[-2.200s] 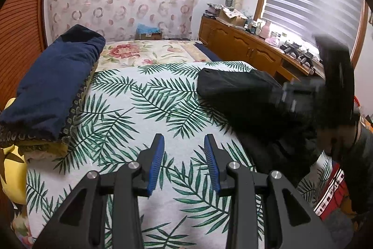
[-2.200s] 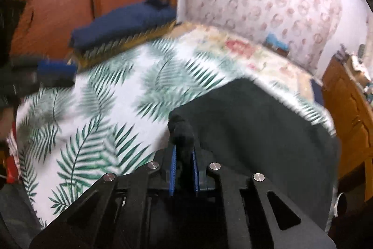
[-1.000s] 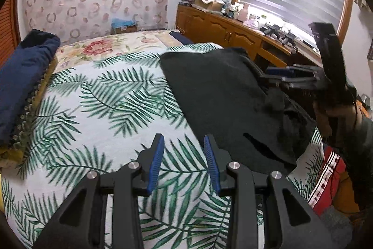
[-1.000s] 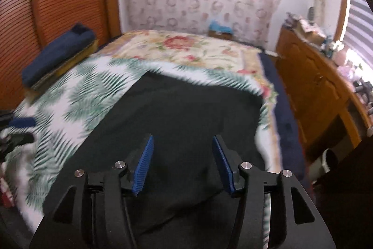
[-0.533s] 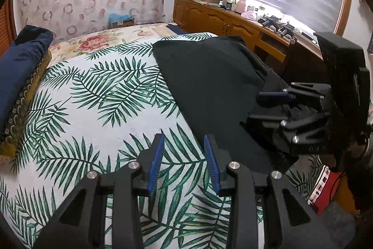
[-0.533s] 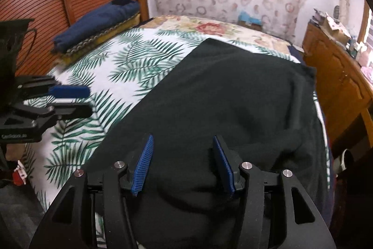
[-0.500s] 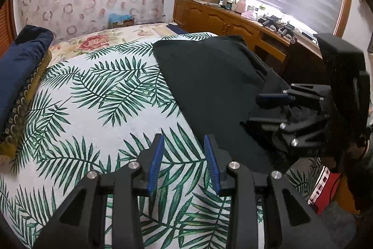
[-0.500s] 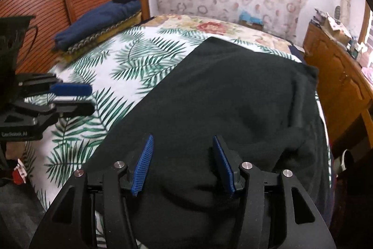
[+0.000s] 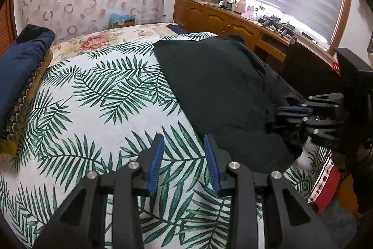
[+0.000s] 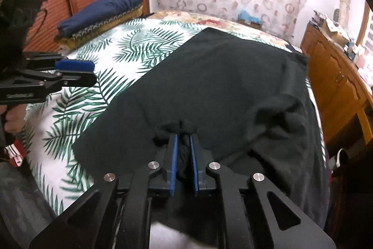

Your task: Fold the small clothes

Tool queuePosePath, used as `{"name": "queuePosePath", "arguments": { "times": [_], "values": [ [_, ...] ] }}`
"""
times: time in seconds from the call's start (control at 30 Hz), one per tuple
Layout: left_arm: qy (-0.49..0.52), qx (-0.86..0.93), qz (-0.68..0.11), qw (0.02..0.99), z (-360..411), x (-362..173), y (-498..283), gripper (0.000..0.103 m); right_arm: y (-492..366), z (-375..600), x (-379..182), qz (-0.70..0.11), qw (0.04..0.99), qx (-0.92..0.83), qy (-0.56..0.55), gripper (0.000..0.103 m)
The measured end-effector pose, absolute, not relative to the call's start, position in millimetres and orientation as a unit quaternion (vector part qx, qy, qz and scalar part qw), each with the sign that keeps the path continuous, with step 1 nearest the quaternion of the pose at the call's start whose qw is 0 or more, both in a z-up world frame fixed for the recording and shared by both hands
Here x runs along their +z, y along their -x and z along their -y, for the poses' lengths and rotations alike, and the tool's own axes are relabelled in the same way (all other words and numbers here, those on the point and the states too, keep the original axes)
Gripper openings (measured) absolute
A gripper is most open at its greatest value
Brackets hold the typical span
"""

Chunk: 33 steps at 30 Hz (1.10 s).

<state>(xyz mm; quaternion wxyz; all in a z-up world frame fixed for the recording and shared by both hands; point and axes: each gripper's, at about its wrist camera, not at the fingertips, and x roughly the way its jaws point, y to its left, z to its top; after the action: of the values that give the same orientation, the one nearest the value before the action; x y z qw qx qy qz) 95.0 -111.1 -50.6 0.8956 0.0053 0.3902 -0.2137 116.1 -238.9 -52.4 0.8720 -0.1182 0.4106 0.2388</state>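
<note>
The dark garment (image 10: 221, 81) lies spread along the bed's (image 9: 98, 113) right side, its right portion spilling over that edge and bunched near the front. The right claw (image 10: 183, 155) is clenched on a small pinch of the garment's near hem; the left claw (image 9: 184, 160) is released, holding nothing, above bare leaf-print bedspread (image 9: 112, 97) just beside the garment's left edge. The pinch looks thin, so a quick pull could let the cloth slip free. With only one point held, the hem would likely twist and the overhanging part could drag the rest off the bed's right edge, spoiling the fold
</note>
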Motion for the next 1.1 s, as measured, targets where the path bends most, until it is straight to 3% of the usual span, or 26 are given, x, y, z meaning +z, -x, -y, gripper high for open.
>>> {"name": "queuePosePath", "arguments": {
  "times": [0.5,0.57,0.63,0.7,1.1],
  "values": [
    [-0.028,-0.237,-0.39,0.889,149,-46,-96,0.034,-81,349,-20,-0.42,0.889,0.165,0.078,0.006],
    [-0.027,-0.239,-0.388,0.89,152,-45,-97,0.034,-79,354,-16,-0.413,0.894,0.156,0.075,0.009],
    [-0.027,-0.241,-0.389,0.889,154,-46,-98,0.034,-82,358,-12,-0.403,0.902,0.144,0.061,0.03],
    [-0.028,-0.241,-0.393,0.887,156,-48,-100,0.034,-86,359,-8,-0.391,0.908,0.139,0.056,0.037],
    [-0.039,-0.252,-0.415,0.873,173,-65,-111,0.034,-161,329,-36,-0.4,0.904,0.15,0.016,0.038]
  ]
}}
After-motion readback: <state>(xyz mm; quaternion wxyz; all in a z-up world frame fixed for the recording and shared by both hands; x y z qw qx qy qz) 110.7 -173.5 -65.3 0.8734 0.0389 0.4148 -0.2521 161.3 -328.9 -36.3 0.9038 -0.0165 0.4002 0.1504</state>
